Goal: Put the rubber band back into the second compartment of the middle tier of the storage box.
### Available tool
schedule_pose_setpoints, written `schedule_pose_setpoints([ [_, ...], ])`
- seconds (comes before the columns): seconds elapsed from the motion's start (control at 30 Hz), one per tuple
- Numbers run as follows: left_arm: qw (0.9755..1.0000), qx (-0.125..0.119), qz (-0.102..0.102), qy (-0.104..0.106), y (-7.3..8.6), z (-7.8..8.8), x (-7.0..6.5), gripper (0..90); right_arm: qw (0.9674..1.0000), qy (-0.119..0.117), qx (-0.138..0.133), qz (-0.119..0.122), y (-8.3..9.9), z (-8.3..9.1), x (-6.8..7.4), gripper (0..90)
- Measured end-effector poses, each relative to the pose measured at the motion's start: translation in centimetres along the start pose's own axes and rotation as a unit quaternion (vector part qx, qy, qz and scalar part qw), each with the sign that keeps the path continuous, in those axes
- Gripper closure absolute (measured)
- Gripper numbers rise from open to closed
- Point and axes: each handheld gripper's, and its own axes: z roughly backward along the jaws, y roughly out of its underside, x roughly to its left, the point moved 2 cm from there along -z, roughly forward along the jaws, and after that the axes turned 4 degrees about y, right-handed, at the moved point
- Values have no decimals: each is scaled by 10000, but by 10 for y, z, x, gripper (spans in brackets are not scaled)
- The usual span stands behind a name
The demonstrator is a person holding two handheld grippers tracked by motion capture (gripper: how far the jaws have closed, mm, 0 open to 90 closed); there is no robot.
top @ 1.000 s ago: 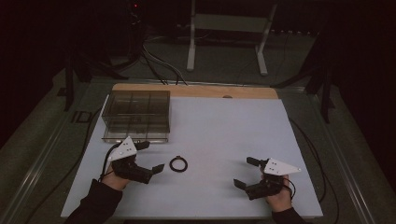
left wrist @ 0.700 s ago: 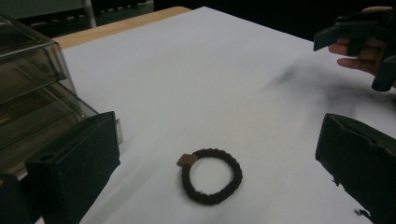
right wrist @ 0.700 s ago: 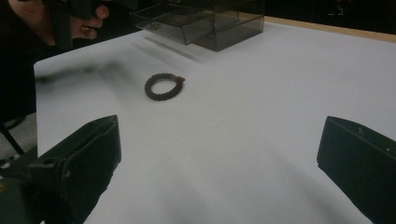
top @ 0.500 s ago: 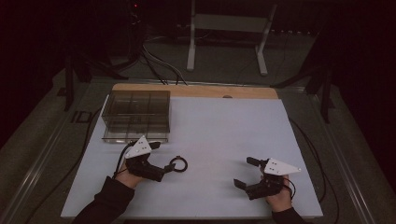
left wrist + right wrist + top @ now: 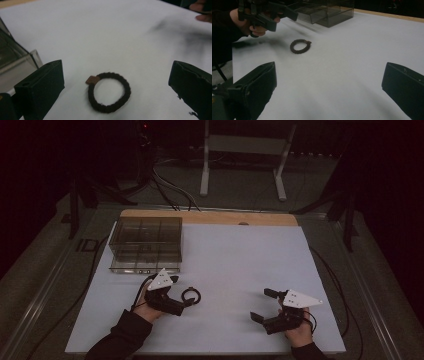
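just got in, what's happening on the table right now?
A person holds a gripper in each hand at a white table. The left gripper is right at a dark hair tie lying flat on the table, jaws open with the tie between them, not yet closed on it. The right gripper sits open near the table's front right, holding nothing. A clear compartment box stands at the back left; whether anything is in it is hard to tell.
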Motion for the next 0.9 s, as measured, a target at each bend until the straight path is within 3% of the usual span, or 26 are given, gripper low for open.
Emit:
schedule_pose_setpoints([
  [0.1, 10000, 72, -27, -29, 2, -3, 0, 32, 10000, -2, 2, 15, 0, 0, 0, 0],
  [0.23, 9999, 106, 94, -75, 4, -5, 3, 53, 10000, -8, 15, 5, 0, 0, 0, 0],
  [0.43, 9986, 462, 153, -210, 8, -11, 5, 110, 10000, -6, 3, 9, 0, 0, 0, 0],
  [0.63, 9965, 779, 79, -302, 12, -17, 6, 173, 10000, -2, 9, 20, 0, 0, 0, 0],
  [0.83, 9951, 908, 19, -399, 12, -21, 6, 361, 10000, -9, 10, 10, 0, 0, 0, 0],
  [0.9, 9944, 962, 18, -441, 12, -22, 6, 385, 10000, -12, 8, -4, 0, 0, 0, 0],
])
